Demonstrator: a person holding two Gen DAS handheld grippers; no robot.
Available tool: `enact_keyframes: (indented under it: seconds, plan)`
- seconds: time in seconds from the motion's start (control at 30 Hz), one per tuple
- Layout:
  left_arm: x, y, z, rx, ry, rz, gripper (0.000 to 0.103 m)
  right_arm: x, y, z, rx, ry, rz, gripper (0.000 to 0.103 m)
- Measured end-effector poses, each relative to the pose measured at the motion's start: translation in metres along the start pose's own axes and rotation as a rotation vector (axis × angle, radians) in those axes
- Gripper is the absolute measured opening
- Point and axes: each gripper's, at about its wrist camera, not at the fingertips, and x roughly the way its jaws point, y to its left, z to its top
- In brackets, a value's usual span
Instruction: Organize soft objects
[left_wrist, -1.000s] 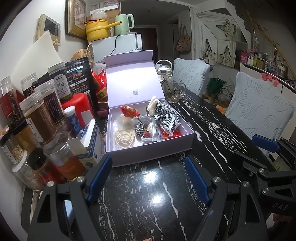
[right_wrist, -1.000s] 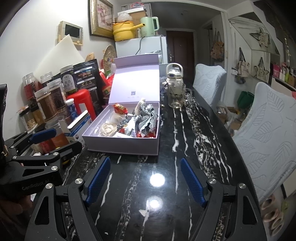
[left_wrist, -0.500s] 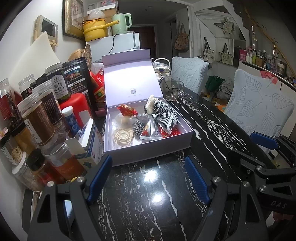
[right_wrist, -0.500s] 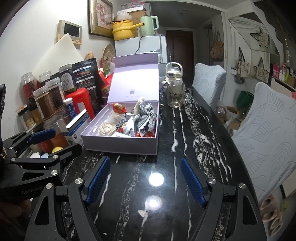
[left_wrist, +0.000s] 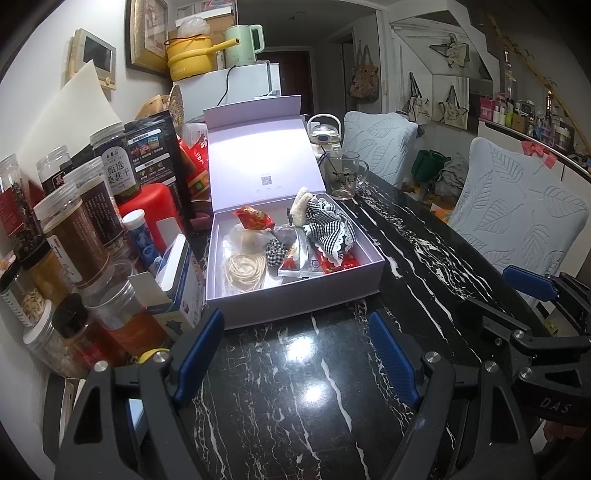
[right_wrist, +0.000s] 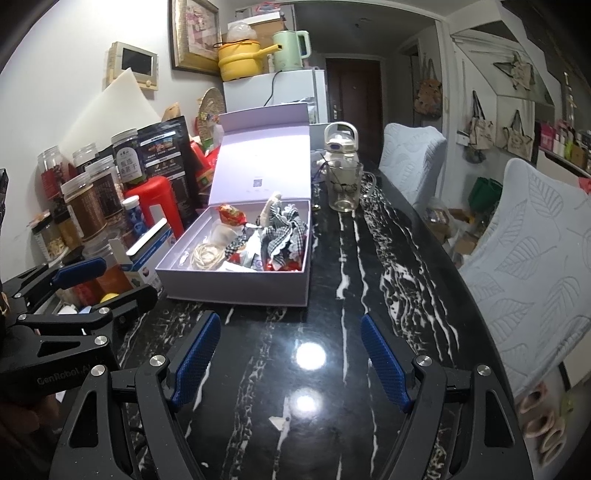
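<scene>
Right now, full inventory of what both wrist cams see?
gift box: 1, lilac, lid up, on table by the jars
checked cloth: 1, black-white, in box, right side
checked scrunchie: 1, black-white, box middle
cord coil: 1, cream, box front left
red packet: 1, box rear
glass mug: 1, clear, behind box
water bottle: 1, white, behind mug
jars: several, clear, left of box
table: 1, black marble
chairs: 2, pale leaf covers, right
left gripper: jaws open, empty
right gripper: jaws open, empty
</scene>
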Motion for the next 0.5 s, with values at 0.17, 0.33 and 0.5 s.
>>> enact_keyframes:
  seconds: [0.17,0.33,0.5]
  plan:
    - [0.0033,-0.0014,-0.0011,-0.006,0.013,-0.004,0.081,0.0001,-0.0019,-0.0007,-0.001,0.003,0.0,0.079]
    - [0.0047,-0.0017,-0.002,-0.018,0.018,-0.008,0.081,0.0008,-0.0048,-0.0016,0.004,0.007,-0.001,0.079]
    - [0.0066,-0.0031,-0.0028,-0.025,0.025,-0.012,0.081,0.0025,-0.0071,-0.0021,0.01,0.011,-0.003,0.079]
